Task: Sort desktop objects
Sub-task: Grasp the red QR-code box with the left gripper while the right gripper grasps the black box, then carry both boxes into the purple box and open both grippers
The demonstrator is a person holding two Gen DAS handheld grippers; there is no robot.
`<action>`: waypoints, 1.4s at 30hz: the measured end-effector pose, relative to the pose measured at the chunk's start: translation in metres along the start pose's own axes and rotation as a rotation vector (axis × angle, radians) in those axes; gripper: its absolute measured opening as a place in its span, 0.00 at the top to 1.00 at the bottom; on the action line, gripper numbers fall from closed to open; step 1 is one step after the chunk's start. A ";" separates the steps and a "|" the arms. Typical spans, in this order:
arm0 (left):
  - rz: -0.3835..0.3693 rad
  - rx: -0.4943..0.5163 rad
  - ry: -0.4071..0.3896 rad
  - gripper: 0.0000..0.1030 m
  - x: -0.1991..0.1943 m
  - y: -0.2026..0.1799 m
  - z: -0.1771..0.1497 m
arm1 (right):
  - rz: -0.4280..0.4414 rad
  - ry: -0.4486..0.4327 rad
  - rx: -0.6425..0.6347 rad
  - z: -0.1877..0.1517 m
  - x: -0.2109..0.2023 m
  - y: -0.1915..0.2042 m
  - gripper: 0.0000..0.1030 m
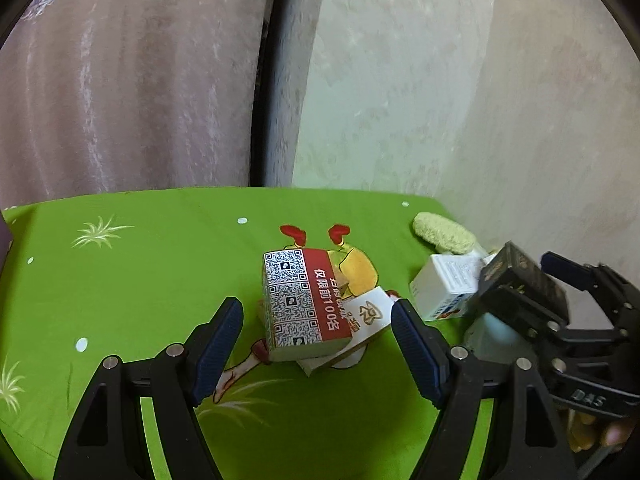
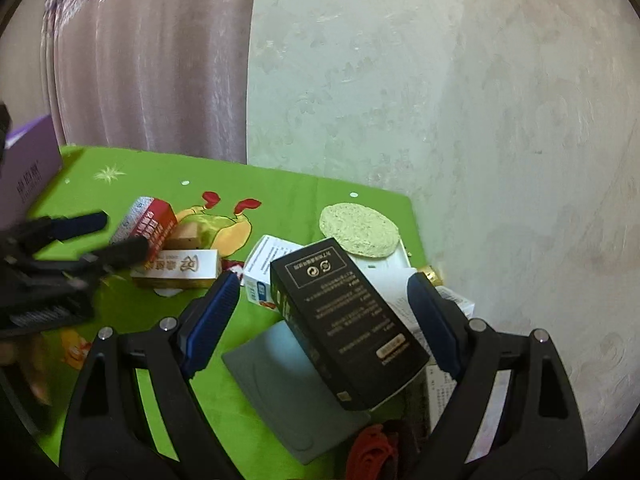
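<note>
On the green cloth [image 1: 140, 280] a red box with QR codes [image 1: 298, 300] lies tilted on a white-and-gold box [image 1: 370, 314]. My left gripper [image 1: 316, 306] is open, with a finger on each side of the red box and apart from it. In the right wrist view a black box with gold print [image 2: 344, 328] leans on a grey-blue flat lid [image 2: 288, 384]. My right gripper [image 2: 324, 280] is open around the black box, and cloth shows between the left pad and the box. The right gripper [image 1: 560, 312] also shows at the right of the left wrist view.
A white-and-blue carton [image 2: 262, 270] and a round green sponge [image 2: 360, 232] on a white case lie behind the black box. A purple box [image 2: 28, 168] stands far left. A red item [image 2: 372, 452] lies near the bottom. The wall [image 2: 500, 160] bounds the right side, and a curtain [image 1: 120, 100] hangs behind.
</note>
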State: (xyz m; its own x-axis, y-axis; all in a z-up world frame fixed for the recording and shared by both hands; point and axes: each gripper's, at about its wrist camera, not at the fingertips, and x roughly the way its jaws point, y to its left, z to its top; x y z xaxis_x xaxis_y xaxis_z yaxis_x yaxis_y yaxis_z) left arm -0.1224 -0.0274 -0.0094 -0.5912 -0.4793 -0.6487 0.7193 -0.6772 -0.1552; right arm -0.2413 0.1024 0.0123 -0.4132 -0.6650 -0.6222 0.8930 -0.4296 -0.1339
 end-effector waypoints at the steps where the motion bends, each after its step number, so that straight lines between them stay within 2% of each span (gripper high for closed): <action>1: 0.002 0.007 0.009 0.33 0.003 -0.001 0.000 | 0.002 0.012 0.001 0.000 0.002 0.000 0.16; 2: 0.004 0.018 0.025 0.41 0.008 -0.002 0.001 | -0.007 0.023 -0.002 0.000 0.004 0.000 0.21; 3: 0.007 0.025 0.045 0.56 0.012 -0.003 0.001 | -0.012 0.028 -0.004 -0.001 0.002 0.001 0.32; 4: 0.004 0.025 0.063 0.56 0.016 -0.002 0.000 | -0.011 0.040 -0.006 -0.002 0.003 0.002 0.34; 7: -0.002 0.020 0.051 0.56 0.014 0.001 -0.002 | -0.017 0.032 0.004 -0.003 0.003 -0.002 0.39; 11: -0.016 0.004 0.038 0.56 0.009 0.006 -0.004 | -0.017 0.018 0.041 -0.005 -0.001 -0.010 0.55; 20: -0.035 0.010 -0.026 0.57 -0.002 0.007 0.003 | -0.007 0.003 0.066 -0.002 -0.004 -0.013 0.57; 28: -0.091 0.054 -0.081 0.57 -0.032 -0.001 0.038 | -0.005 -0.056 0.200 0.009 -0.033 -0.025 0.57; 31: -0.108 0.071 -0.116 0.57 -0.055 -0.001 0.056 | -0.029 -0.063 0.250 0.013 -0.043 -0.026 0.57; 36: -0.122 0.058 -0.190 0.57 -0.102 0.009 0.084 | -0.015 -0.064 0.346 0.021 -0.059 -0.027 0.56; 42: -0.079 -0.003 -0.320 0.57 -0.172 0.043 0.109 | 0.029 -0.095 0.328 0.046 -0.083 0.000 0.56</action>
State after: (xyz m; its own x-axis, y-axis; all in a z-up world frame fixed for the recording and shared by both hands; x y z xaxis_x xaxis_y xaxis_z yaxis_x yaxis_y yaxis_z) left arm -0.0296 -0.0349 0.1769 -0.7297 -0.5766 -0.3674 0.6672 -0.7181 -0.1982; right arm -0.2152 0.1296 0.0990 -0.4174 -0.7269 -0.5453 0.8060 -0.5733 0.1473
